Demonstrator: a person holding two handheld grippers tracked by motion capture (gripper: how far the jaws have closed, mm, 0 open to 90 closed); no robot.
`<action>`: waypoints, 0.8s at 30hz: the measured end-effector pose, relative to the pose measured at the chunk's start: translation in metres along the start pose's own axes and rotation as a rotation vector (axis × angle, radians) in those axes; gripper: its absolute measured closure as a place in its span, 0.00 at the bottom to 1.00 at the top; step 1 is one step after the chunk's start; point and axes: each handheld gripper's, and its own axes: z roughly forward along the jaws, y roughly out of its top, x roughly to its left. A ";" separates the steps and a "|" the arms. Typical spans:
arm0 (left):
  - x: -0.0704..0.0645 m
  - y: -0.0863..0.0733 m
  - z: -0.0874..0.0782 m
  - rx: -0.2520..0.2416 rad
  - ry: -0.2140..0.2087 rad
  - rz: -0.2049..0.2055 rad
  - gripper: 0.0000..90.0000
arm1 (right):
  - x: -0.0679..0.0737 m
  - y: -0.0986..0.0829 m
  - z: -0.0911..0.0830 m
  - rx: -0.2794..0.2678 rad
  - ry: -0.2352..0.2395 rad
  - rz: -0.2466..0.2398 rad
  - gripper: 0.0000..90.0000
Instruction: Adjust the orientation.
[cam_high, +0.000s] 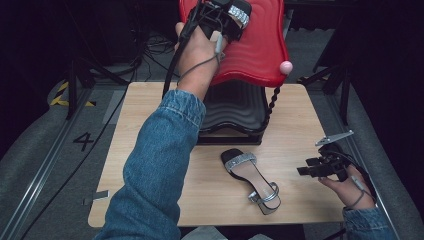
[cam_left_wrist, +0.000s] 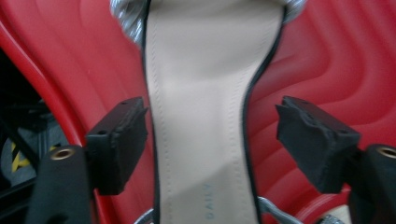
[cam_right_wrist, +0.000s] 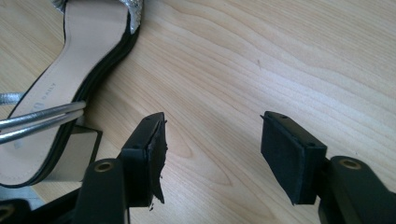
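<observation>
Light wooden table (cam_high: 150, 107) on grey floor (cam_high: 35, 150), black cables (cam_high: 125, 65), dark surroundings beyond.

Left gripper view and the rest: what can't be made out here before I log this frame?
- Sandal on the red shelf: toe and heel are cut off by the top and bottom edges of the left gripper view; in the high view the hand and left gripper cover most of it.
- Insole lettering: blurred.
- Sandal on the table: cut off by the right gripper view's left edge.

glossy red plastic tray (cam_high: 260, 55); matt wood-grain table (cam_high: 300, 120); sandal (cam_high: 252, 180) with glittery silver strap.
</observation>
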 end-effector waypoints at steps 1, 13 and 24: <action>-0.003 0.001 -0.004 -0.019 -0.015 0.008 0.38 | -0.001 -0.001 0.000 0.000 -0.003 0.003 0.46; -0.016 0.011 0.022 0.109 -0.210 0.050 1.00 | -0.001 -0.009 -0.007 -0.008 -0.013 0.016 0.46; -0.009 0.017 0.039 0.133 -0.153 0.010 1.00 | -0.006 -0.014 -0.010 -0.012 -0.022 0.027 0.46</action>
